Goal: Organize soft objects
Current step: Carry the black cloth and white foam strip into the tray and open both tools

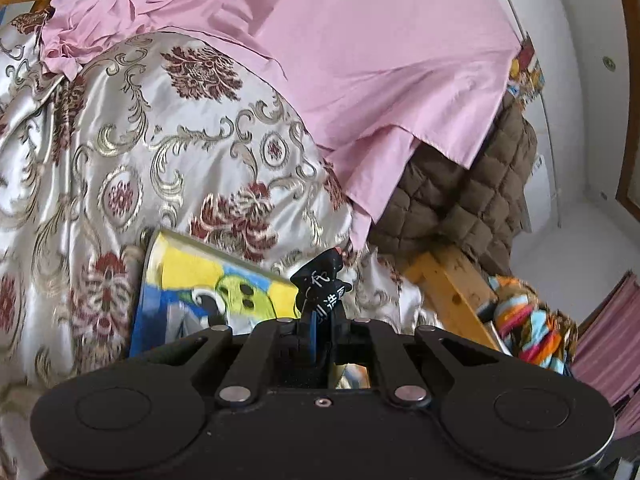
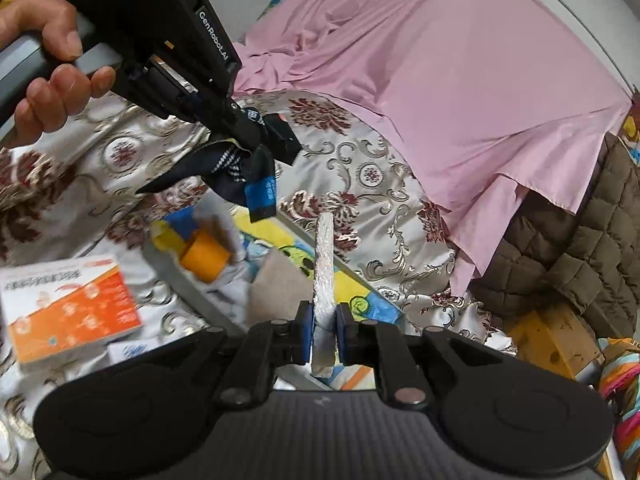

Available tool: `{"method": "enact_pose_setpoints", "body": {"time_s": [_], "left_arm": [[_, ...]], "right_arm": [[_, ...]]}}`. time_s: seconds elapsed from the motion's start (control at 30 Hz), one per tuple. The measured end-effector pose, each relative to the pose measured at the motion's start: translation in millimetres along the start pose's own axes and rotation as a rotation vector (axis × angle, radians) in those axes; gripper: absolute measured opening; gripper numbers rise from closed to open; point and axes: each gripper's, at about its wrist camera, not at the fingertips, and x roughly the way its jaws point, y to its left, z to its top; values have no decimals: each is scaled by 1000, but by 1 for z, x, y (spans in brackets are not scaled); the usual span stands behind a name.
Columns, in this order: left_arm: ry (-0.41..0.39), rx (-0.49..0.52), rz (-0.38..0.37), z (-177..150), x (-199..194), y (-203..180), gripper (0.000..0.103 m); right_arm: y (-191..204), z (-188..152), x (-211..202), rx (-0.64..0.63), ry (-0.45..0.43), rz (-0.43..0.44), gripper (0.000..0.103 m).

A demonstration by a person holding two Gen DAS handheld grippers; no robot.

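Pinching a dark cloth item with a blue tag (image 2: 256,168), the left gripper (image 2: 248,136) has its jaws closed tight on it, lifted above the patterned satin quilt (image 2: 380,184). The right gripper (image 2: 325,320) clamps a thin silvery-grey pad (image 2: 325,256) edge-on between blue pads (image 2: 305,334). Below lie a cartoon-printed box (image 1: 208,284), an orange roll (image 2: 204,260) and an orange-white carton (image 2: 72,308); a pink sheet (image 2: 460,92) drapes beyond, over brown quilting (image 2: 580,248).

A dark cloth (image 2: 240,168) with a blue patch and white print hangs crumpled above the bed, left of an upright silvery-grey pad (image 2: 325,264).
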Motion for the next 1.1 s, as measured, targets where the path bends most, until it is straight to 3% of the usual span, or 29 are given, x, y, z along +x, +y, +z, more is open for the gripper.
{"method": "enact_pose_setpoints", "body": {"time_s": [0.17,0.37,0.47,0.6,0.83,1.03,1.1], "left_arm": [[-32,-78,-45,11,23,22,6],[5,-120,-8,2,51,52,6],[24,-73,43,-5,61,57,6],[64,-81,74,-14,72,70,6],[104,-64,134,-24,82,79,6],[119,53,218,-32,87,69,16],[125,66,242,-33,86,69,19]], "right_arm": [[-7,10,33,26,-7,-23,14],[-6,26,77,70,-2,-39,14],[-5,35,102,100,12,-39,14],[0,43,130,144,51,-15,14],[17,42,151,157,94,16,14],[22,39,159,202,116,43,15],[21,37,161,238,124,63,22]]}}
